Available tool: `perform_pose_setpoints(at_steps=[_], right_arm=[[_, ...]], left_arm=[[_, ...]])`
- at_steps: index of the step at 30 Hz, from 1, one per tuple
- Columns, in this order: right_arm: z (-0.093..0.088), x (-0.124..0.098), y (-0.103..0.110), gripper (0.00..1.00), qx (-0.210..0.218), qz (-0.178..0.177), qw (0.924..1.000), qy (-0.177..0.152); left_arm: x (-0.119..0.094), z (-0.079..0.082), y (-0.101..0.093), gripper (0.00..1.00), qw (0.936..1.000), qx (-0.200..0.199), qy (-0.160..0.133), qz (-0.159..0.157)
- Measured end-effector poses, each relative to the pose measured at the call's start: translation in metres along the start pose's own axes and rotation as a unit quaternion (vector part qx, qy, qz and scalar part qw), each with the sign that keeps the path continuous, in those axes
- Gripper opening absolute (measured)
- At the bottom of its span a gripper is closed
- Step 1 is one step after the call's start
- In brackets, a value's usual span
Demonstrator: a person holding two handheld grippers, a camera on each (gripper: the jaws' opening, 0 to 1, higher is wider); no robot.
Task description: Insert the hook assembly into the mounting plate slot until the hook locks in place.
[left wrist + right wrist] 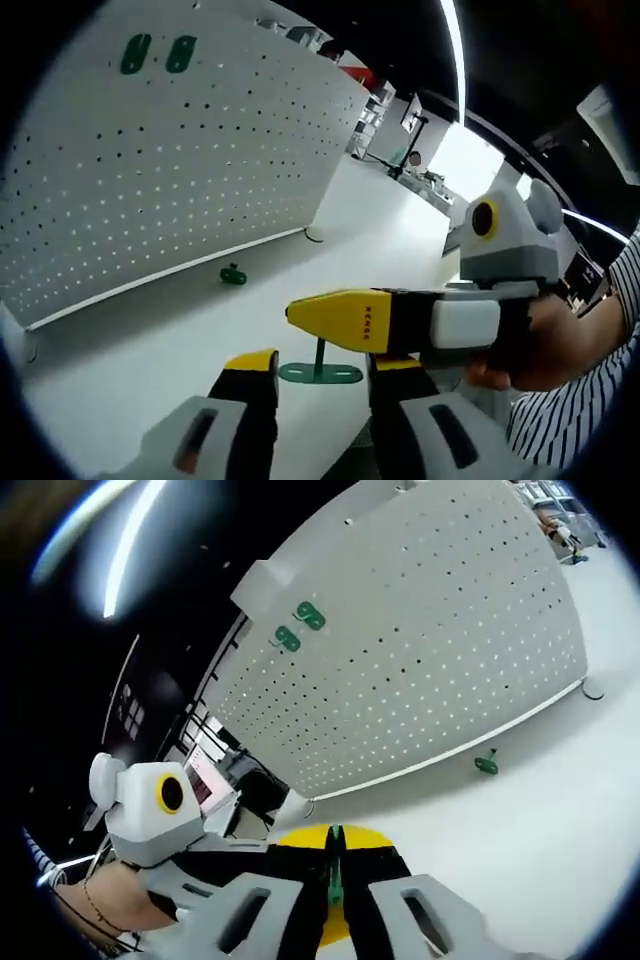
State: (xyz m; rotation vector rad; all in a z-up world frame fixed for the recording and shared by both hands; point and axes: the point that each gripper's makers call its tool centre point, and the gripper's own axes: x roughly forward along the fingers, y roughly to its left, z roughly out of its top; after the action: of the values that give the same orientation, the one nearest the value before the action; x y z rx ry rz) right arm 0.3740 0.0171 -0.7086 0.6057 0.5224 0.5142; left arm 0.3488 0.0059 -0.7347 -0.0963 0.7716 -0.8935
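The green hook assembly (320,371) at lower centre is pinched by the right tongs (330,318), the left tongs (322,385) being spread; next, alignment with a slot in the pegboard (170,160) at upper left is judged required.

Matt white surfaces, glossy green plastic parts.
The white perforated pegboard panel (170,170) looks like smooth painted metal; the flat green plastic hook base (320,373), lower centre, shines on the matt white tabletop (380,230).

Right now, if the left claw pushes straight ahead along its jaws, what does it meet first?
Most likely the green hook assembly, just beyond the open left claw, with the right claw reaching across above it. Depth between those two is unclear. The pegboard sits far behind.
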Motion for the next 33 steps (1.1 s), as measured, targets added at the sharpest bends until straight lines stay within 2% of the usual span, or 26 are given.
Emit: perform_pose_setpoints(at_steps=[10,17,22,24,27,33], right_arm=[[-0.004,0.001,0.002,0.00,-0.010,0.000,0.9999,0.006],[-0.007,0.002,0.002,0.00,-0.006,0.000,0.9999,0.013],[-0.010,0.003,0.003,0.00,-0.010,0.002,0.9997,0.021],[-0.014,0.004,0.002,0.00,-0.013,-0.003,0.9995,0.029],[-0.020,0.005,0.005,0.00,-0.041,-0.005,0.9984,0.038],[-0.024,0.007,0.004,0.00,-0.025,0.001,0.9985,0.048]], left_arm=[[0.000,-0.005,0.003,0.33,1.0000,0.002,0.008,-0.001],[-0.001,-0.008,0.005,0.32,0.9996,0.025,0.012,0.000],[-0.001,-0.010,0.006,0.32,0.9995,0.026,0.017,-0.002],[-0.001,-0.015,0.008,0.31,0.9990,0.033,0.032,0.001],[-0.001,-0.020,0.010,0.31,0.9985,0.034,0.042,0.002],[-0.003,-0.025,0.012,0.31,0.9981,0.037,0.049,0.004]])
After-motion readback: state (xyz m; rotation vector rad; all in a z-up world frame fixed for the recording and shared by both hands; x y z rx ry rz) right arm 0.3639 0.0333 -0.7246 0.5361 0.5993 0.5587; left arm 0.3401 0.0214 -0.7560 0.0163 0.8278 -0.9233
